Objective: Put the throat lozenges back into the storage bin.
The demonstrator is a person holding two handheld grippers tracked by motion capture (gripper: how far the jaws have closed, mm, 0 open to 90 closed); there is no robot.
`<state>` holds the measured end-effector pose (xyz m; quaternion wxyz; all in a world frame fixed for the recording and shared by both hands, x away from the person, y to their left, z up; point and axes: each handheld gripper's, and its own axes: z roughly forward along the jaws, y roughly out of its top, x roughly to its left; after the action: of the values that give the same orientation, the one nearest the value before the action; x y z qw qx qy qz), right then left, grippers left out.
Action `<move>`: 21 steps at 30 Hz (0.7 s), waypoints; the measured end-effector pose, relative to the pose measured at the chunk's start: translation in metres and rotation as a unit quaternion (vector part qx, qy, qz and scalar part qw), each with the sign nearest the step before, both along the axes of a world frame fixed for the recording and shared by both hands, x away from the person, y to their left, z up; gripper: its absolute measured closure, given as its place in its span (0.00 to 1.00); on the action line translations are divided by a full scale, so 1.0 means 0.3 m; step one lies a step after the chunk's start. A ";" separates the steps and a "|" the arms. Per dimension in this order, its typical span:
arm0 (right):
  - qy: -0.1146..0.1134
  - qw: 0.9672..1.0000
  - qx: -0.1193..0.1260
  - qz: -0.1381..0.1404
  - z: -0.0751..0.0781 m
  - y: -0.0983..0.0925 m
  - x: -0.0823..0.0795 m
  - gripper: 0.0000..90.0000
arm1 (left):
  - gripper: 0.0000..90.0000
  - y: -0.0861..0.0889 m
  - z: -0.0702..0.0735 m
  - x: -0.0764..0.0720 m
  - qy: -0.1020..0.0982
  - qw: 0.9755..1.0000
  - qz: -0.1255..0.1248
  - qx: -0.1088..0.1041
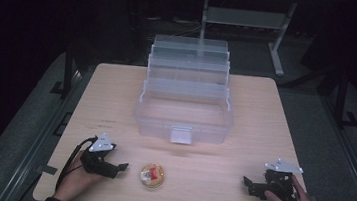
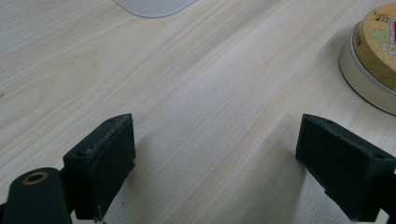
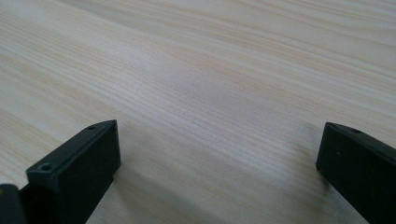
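Note:
A small round tin (image 1: 152,175) with a tan, red-marked lid lies on the wooden table (image 1: 116,99) near its front edge. My left gripper (image 1: 118,167) rests just left of it, open, jaws empty. In the left gripper view the tin (image 2: 373,56) sits at the far right, beyond the wide-apart jaws of the left gripper (image 2: 215,163). My right gripper (image 1: 249,184) lies at the front right, held by a hand, and it is open over bare wood, as the right gripper view (image 3: 219,158) shows. A clear plastic tiered box (image 1: 185,96) stands open at the table's middle.
The box's front latch (image 1: 181,134) faces the person. A corner of the clear box (image 2: 154,5) shows at the top of the left gripper view. Behind the table stands a dark floor with a grey desk frame (image 1: 245,22).

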<state>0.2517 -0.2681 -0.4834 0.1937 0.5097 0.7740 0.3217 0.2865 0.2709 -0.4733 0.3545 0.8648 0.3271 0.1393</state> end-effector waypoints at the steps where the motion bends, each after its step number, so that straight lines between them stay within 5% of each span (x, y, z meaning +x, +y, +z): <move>1: 0.000 1.000 0.000 0.000 0.000 0.000 0.000 0.00 | 0.12 -0.001 0.001 0.000 0.001 1.000 0.001 0.000; 21: 0.000 1.000 0.000 0.000 0.000 0.000 0.000 0.00 | 0.14 0.006 0.040 0.003 0.020 1.000 0.008 -0.010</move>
<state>0.2517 -0.2681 -0.4833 0.1938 0.5097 0.7741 0.3216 0.2875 0.2727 -0.4614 0.3557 0.8612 0.3422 0.1218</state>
